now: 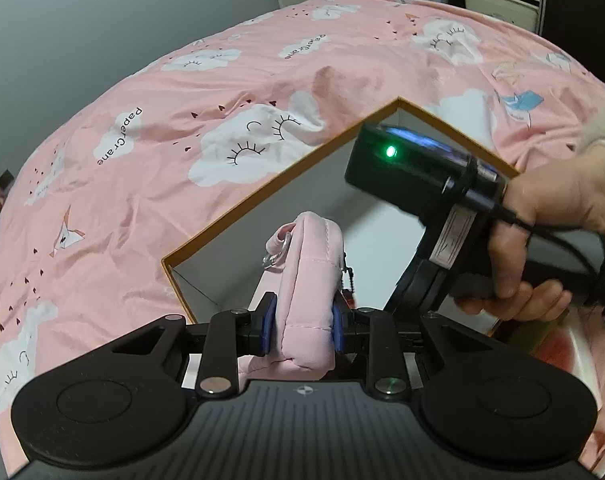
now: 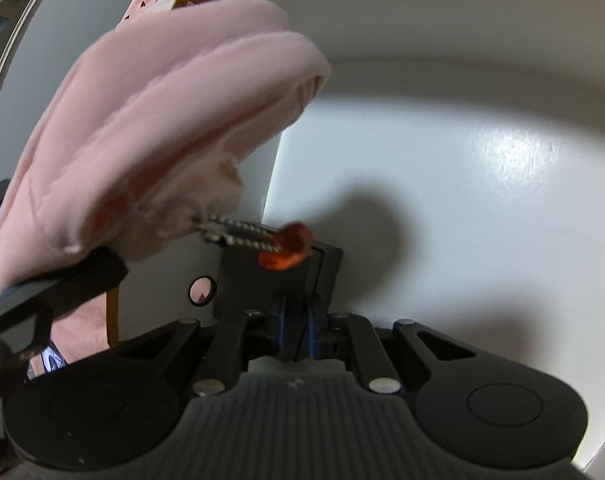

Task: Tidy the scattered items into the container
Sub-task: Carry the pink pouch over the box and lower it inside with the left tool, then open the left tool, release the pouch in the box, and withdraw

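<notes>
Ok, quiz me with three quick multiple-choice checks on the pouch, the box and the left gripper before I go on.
1. Where is the pink pouch?
A. Lying on the bedspread
B. Held over the inside of the box
C. On the floor

2. What colour is the box's rim?
A. Orange
B. Blue
C. Green

3. What state is the left gripper in?
A. Open and empty
B. Shut on the pouch
C. Out of view

Answers:
1. B, the white box interior shows behind and beneath the pouch.
2. A, an orange edge borders the white walls.
3. B, both blue pads press into the pouch's sides.
</notes>
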`<state>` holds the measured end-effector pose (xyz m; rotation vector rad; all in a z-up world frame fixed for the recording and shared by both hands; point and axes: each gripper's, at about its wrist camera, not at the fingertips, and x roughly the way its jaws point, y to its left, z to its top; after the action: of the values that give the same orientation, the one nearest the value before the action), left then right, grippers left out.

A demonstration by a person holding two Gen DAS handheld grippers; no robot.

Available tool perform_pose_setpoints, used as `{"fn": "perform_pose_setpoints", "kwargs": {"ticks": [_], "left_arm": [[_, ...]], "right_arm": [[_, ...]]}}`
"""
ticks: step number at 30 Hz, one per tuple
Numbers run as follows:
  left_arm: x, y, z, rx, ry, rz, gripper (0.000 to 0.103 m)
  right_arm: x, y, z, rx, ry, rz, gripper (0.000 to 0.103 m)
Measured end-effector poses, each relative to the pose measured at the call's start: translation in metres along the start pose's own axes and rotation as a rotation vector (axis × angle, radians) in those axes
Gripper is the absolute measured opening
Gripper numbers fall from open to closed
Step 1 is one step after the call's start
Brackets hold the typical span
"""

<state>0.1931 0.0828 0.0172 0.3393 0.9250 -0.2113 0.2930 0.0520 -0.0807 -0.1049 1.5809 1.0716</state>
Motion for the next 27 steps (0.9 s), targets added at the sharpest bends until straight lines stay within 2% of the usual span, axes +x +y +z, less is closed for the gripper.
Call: {"fn": "perform_pose_setpoints", "kwargs": {"ticks": [4,9,14,17,20,24,27], "left_arm": [[0.005,-0.010,-0.002,0.067,-0.005,0.028,0.032],[0.026,-0.022,0.003,0.075,-0.010,0.132,0.032],[0.061,-0.032,0.009,0.035,0.046,0.249,0.031],[0.080,-0.042,0.013,0.060,0.086,0.319,0.032],[0.095,-0.043,0.015,0.032,0.136,0.331,0.032],[0.108,-0.038,0.012,-0.007,0.170,0.315,0.033],[0.109,-0.034,0.009,-0.027,0.167,0.293,0.039]], "right_arm": [[-0.022,-0.002,0.000,-0.070,-0.042,-0.070,0.016],[-0.048,-0.023,0.004,-0.069,-0.102,-0.149,0.017],[-0.053,-0.033,-0.008,-0.043,-0.136,-0.176,0.021],[-0.052,-0.035,-0.004,-0.045,-0.154,-0.190,0.022],[-0.044,-0.023,0.001,-0.042,-0.175,-0.194,0.022],[-0.051,-0.026,-0.002,-0.055,-0.207,-0.199,0.022],[-0.051,-0.026,0.001,-0.059,-0.222,-0.181,0.023]]}}
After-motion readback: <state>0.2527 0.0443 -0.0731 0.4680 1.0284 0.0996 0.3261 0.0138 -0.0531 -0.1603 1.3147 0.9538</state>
